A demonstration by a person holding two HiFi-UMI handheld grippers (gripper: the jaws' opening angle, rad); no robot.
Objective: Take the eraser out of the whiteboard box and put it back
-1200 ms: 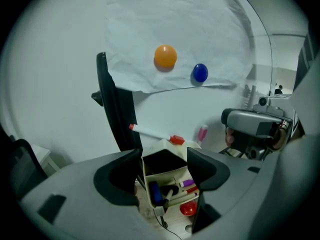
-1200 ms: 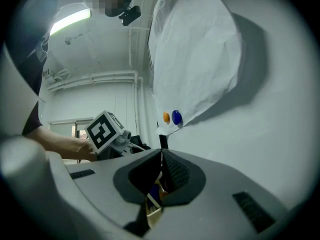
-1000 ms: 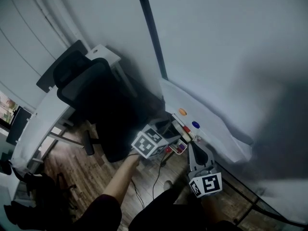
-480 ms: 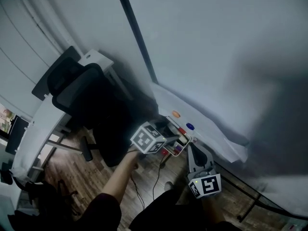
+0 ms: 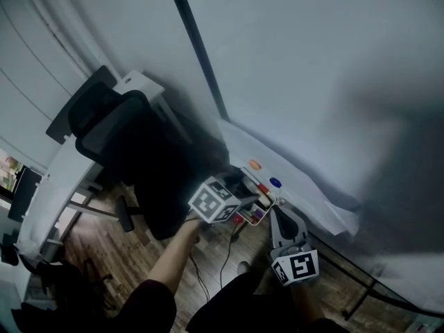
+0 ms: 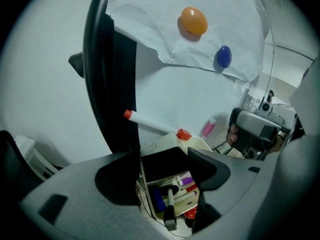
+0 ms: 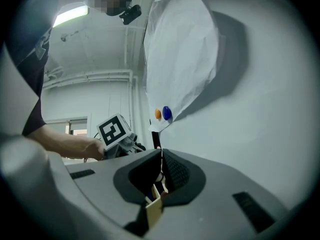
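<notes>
A cream whiteboard box (image 6: 199, 143) hangs on the whiteboard, with several markers (image 6: 182, 189) in it and a black eraser (image 6: 167, 160) in its upper part. My left gripper (image 6: 165, 165) straddles the eraser; both jaws sit against its sides, and it is still inside the box. In the head view the left gripper (image 5: 244, 196) reaches the box (image 5: 255, 211) from the left. My right gripper (image 5: 272, 211) comes from below. Its jaws (image 7: 162, 170) are nearly together on the box's cream wall (image 7: 154, 211).
A red-capped marker (image 6: 155, 125) lies on the board just above the box. An orange magnet (image 6: 194, 20) and a blue magnet (image 6: 223, 56) pin a paper sheet (image 5: 291, 179). A black office chair (image 5: 132, 151) and a white desk (image 5: 69, 165) stand left. Cables trail on the wood floor (image 5: 104, 255).
The head view shifted between 1.0 s and 0.5 s ago. Since then both grippers have stayed at the box with almost no movement.
</notes>
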